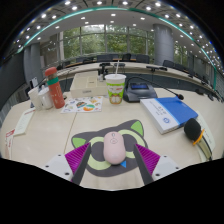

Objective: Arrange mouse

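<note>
Open-plan office: rows of desks, ceiling lights.

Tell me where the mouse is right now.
In the gripper view the pink mouse sits on the cat-shaped mousepad, between the open jaws of the gripper, nearer than the cup.

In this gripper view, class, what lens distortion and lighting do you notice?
Gripper view: fisheye bending curves the desk edges and ceiling lights into arcs; bright, even overhead light, soft shadows. The pink mouse sits sharp between the open tool's fingers, on a cat-shaped mouse pad; the far windows look hazier.
</note>
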The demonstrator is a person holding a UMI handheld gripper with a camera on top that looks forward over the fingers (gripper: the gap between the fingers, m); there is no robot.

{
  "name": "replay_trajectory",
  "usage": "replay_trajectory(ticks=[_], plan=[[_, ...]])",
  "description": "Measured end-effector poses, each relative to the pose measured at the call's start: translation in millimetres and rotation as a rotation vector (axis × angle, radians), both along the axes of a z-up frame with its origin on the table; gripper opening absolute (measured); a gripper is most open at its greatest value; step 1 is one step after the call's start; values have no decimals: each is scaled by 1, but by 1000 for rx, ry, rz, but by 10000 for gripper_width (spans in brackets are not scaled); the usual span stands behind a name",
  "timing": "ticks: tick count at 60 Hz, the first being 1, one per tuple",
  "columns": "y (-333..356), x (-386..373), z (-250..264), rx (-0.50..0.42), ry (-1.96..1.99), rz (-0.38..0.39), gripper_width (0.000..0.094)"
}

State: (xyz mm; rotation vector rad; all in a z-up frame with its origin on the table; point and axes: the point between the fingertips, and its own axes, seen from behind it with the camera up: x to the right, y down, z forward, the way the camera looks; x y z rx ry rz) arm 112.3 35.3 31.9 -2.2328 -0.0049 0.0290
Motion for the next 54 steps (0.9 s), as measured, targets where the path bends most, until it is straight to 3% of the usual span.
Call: replay_trajectory(ticks=[26, 40, 54], plan=[[-224, -39, 163, 75, -111, -37, 856], [-309, -58, 195, 108, -136, -21, 855], [-335, -58, 207, 121, -120, -45, 852]])
